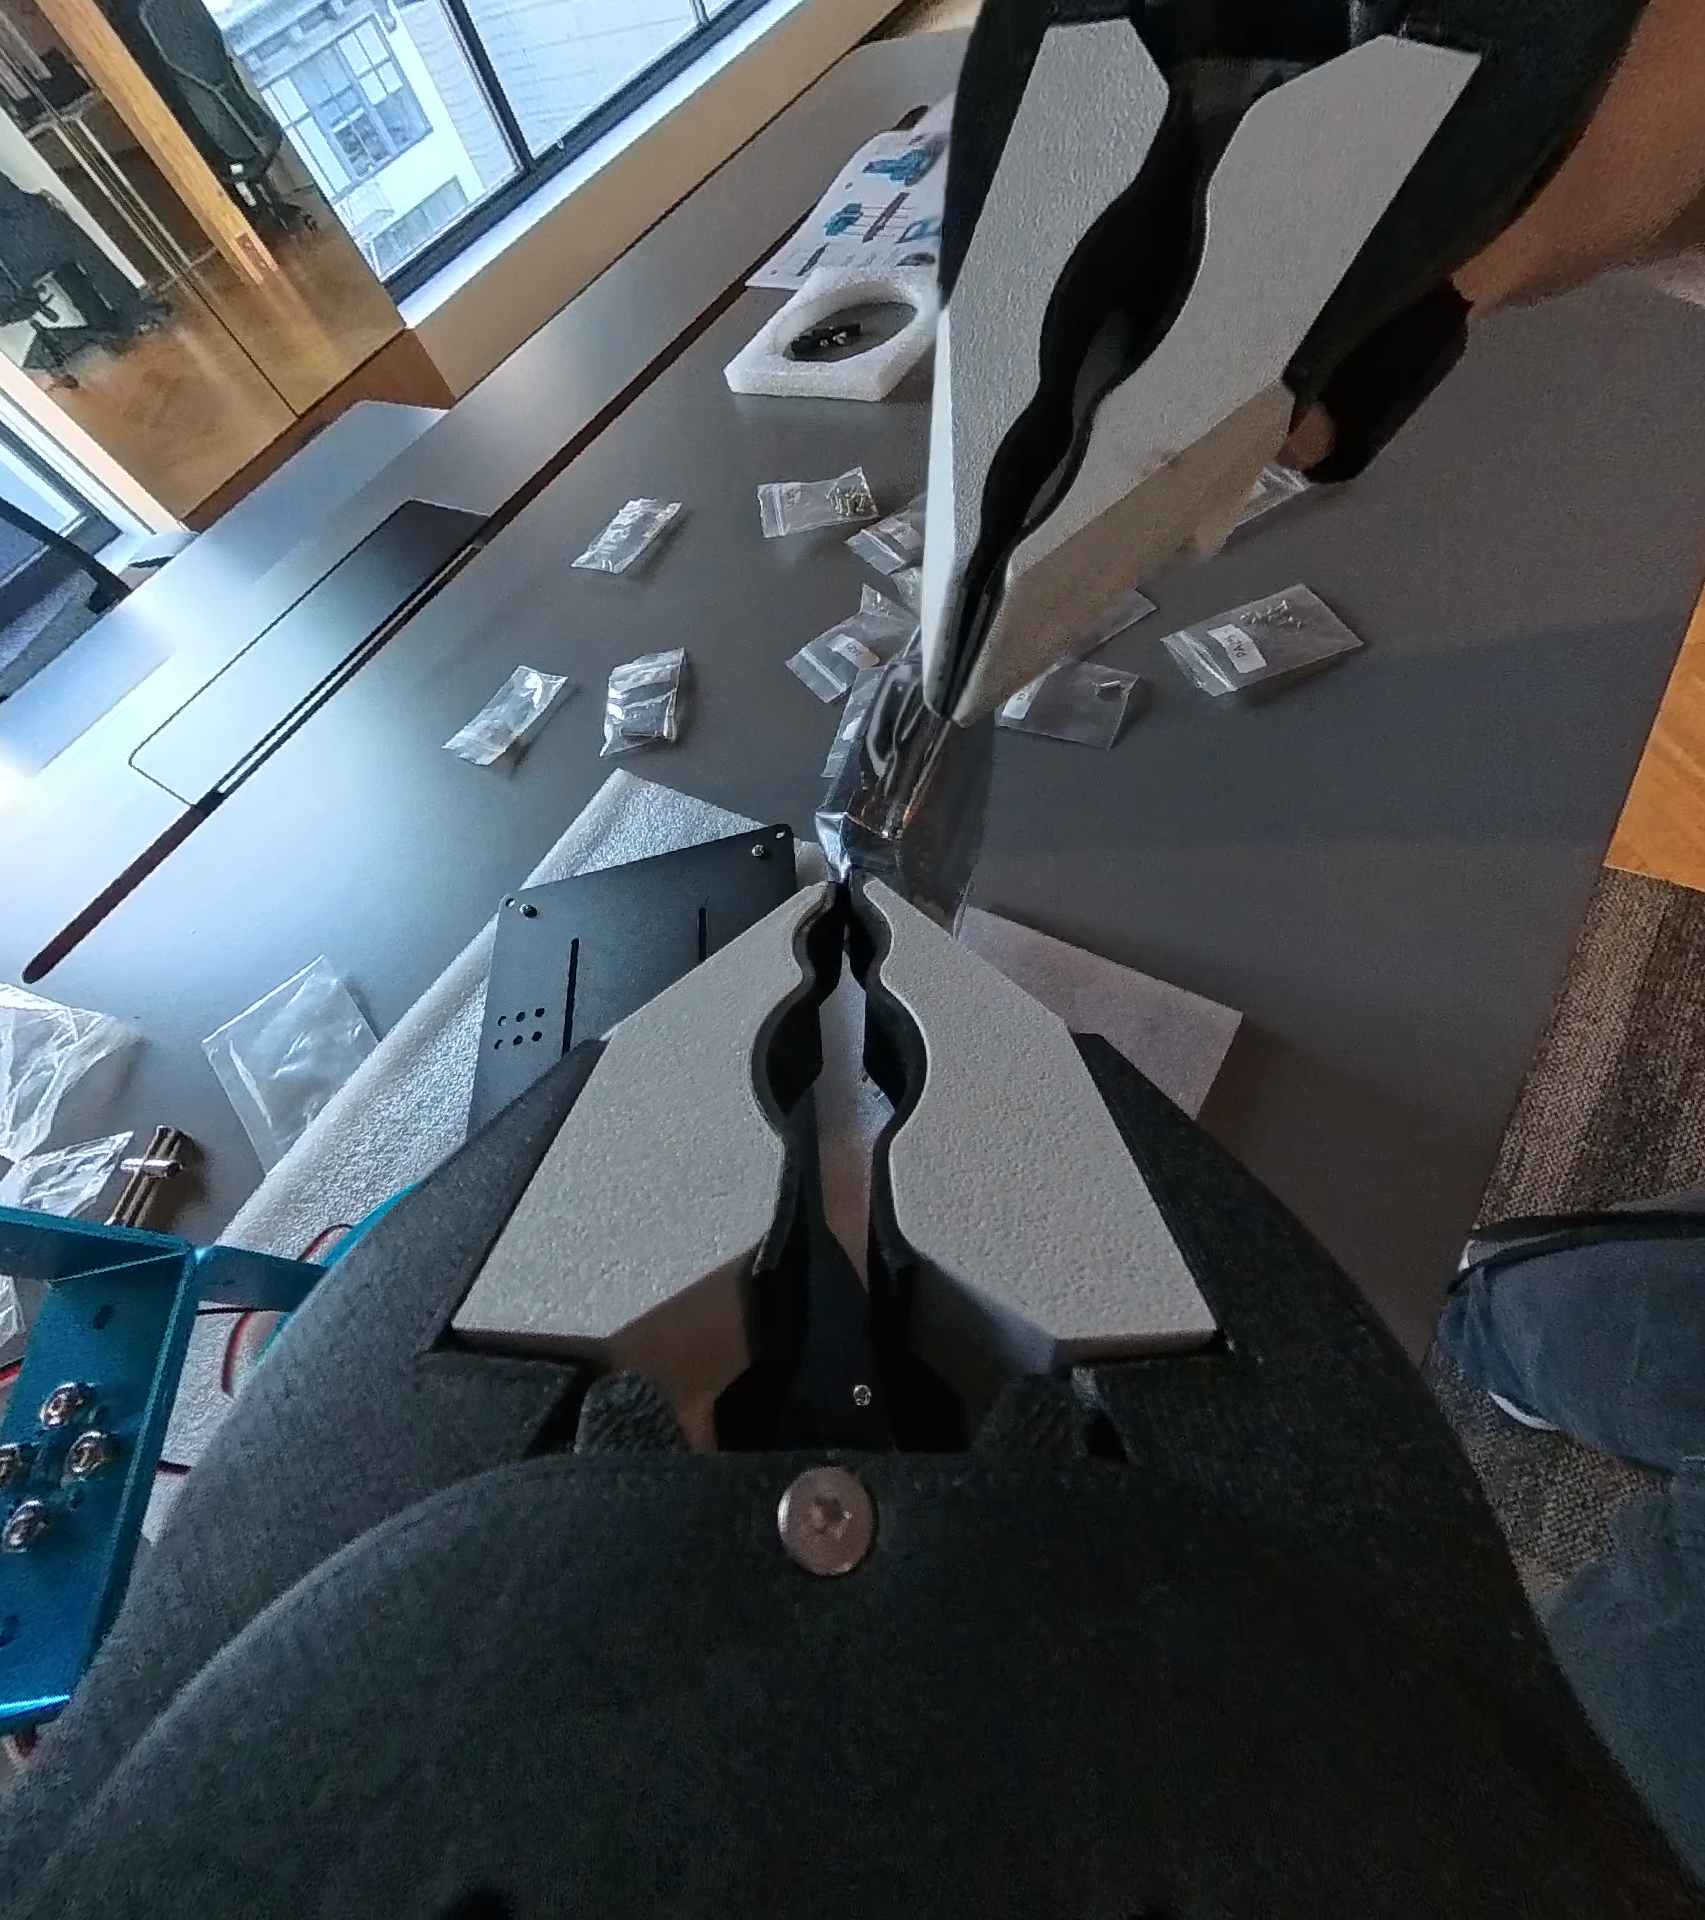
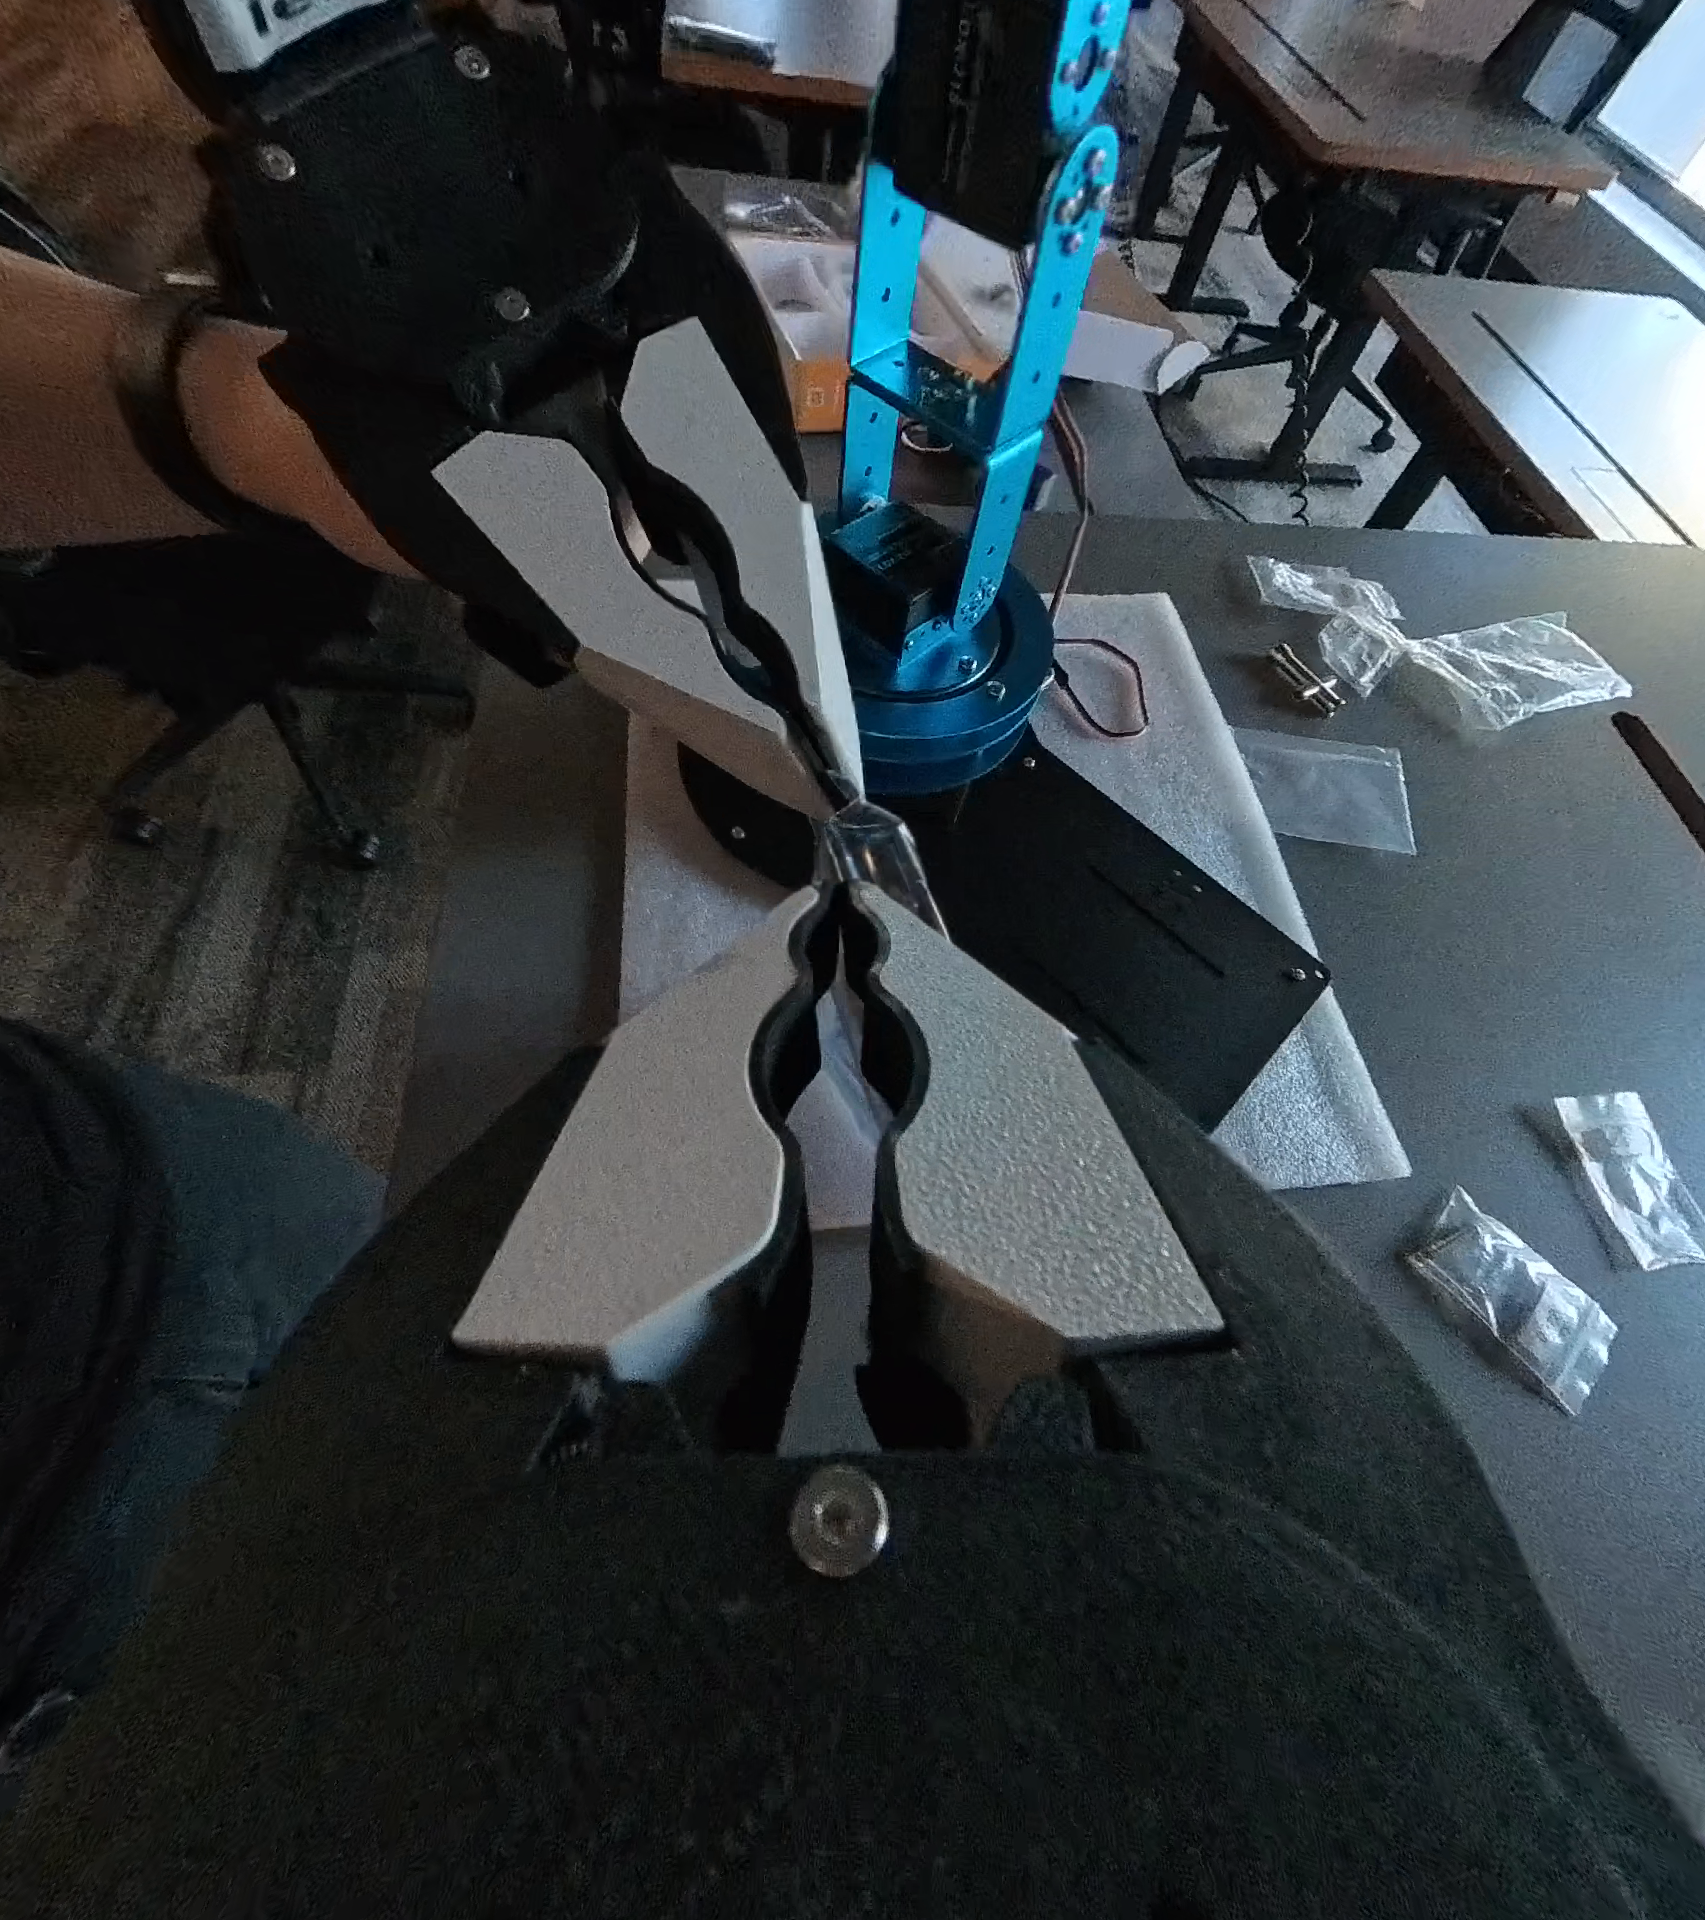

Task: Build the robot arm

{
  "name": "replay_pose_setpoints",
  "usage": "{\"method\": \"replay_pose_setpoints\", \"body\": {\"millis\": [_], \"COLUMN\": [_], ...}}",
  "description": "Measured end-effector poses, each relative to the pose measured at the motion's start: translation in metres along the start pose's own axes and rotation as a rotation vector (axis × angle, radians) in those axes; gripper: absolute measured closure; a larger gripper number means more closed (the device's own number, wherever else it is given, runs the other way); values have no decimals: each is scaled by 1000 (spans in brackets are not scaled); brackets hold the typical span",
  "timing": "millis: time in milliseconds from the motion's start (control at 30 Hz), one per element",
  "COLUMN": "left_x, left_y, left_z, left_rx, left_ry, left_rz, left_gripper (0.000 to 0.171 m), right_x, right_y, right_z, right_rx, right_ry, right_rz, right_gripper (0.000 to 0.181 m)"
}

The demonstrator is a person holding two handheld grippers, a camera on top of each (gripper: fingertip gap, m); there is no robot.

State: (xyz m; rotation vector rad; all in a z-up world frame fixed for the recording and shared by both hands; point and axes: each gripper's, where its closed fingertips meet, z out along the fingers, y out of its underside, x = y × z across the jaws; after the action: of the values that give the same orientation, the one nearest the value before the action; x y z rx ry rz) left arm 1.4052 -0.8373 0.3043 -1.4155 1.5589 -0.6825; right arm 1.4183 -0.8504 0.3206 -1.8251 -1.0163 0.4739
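Plastic bag (image 1: 884, 821): small and clear, held in the air between both grippers, above the foam sheet (image 2: 1191, 790) near the table's (image 1: 1243, 935) front edge.
Left gripper (image 1: 850, 896): jaws closed on one end of the bag.
Right gripper (image 2: 832, 902): jaws closed on the other end.
Risk: pulling apart may burst the bag, scattering its contents off the table edge.
Nearby: blue arm (image 2: 941, 540) on black plate (image 2: 1118, 914), close enough to knock.

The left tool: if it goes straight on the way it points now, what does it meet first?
Probably the right tool, which grips the far end of the small clear bag that the left tool also pinches; depth is unclear.
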Motion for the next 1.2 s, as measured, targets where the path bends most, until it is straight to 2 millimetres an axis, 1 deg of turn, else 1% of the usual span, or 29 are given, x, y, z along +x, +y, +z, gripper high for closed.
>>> {"method": "replay_pose_setpoints", "body": {"millis": [67, 200, 267, 300, 367, 433, 500, 567, 600, 633, 700, 733, 767, 800, 900, 1000, 1033, 1067, 1133, 1200], "left_x": [0, 4, 6, 7, 8, 4, 0, -2, -2, -1, 2, 4, 5, 5, 5, 3, 2, 0, -1, -2], "left_y": [0, 9, 14, 14, 7, 1, -4, -9, -12, -14, -16, -16, -14, -13, -13, -13, -12, -10, -10, -11], "left_z": [0, 8, 12, 14, 14, 11, 7, 5, 4, 3, 4, 4, 5, 5, 4, 5, 6, 5, 4, 2], "left_rx": [-2, -38, -57, -52, -14, 15, 34, 50, 61, 69, 82, 83, 80, 78, 92, 97, 96, 95, 104, 115], "left_ry": [6, 6, -6, -7, 6, 5, 14, 26, 32, 42, 67, 79, 83, 81, 81, 88, 88, 85, 97, 109], "left_rz": [-8, 16, 42, 43, 20, -10, -45, -70, -73, -77, -87, -100, -110, -110, -119, -136, -144, -150, -172, -194], "left_gripper": [171, 171, 171, 171, 171, 171, 171, 171, 171, 171, 171, 171, 171, 171, 171, 171, 171, 171, 171, 171], "right_x": [6, 13, 12, 12, 12, 12, 17, 14, 14, 13, 19, 19, 19, 18, 23, 24, 26, 25, 21, 18], "right_y": [10, 23, 32, 32, 23, 11, 7, 3, 1, 0, 3, 6, 10, 14, 24, 30, 30, 32, 25, 20], "right_z": [3, 8, 11, 10, 6, -3, -13, -21, -23, -24, -26, -27, -29, -31, -34, -32, -31, -31, -34, -36], "right_rx": [-44, -109, -150, -151, -88, -8, 34, 65, 75, 67, 11, -6, -20, -30, -31, -20, -5, -3, 53, 74], "right_ry": [36, 91, 80, 83, 87, 92, 113, 84, 76, 72, 97, 84, 60, 26, 0, -61, -73, -100, -145, -164], "right_rz": [-14, -38, -22, -17, -22, -31, -44, -69, -87, -115, -199, -226, -215, -179, -82, 20, 47, 71, 100, 133], "right_gripper": [181, 181, 181, 181, 181, 181, 173, 166, 159, 150, 146, 147, 153, 157, 157, 166, 168, 181, 181, 180]}}
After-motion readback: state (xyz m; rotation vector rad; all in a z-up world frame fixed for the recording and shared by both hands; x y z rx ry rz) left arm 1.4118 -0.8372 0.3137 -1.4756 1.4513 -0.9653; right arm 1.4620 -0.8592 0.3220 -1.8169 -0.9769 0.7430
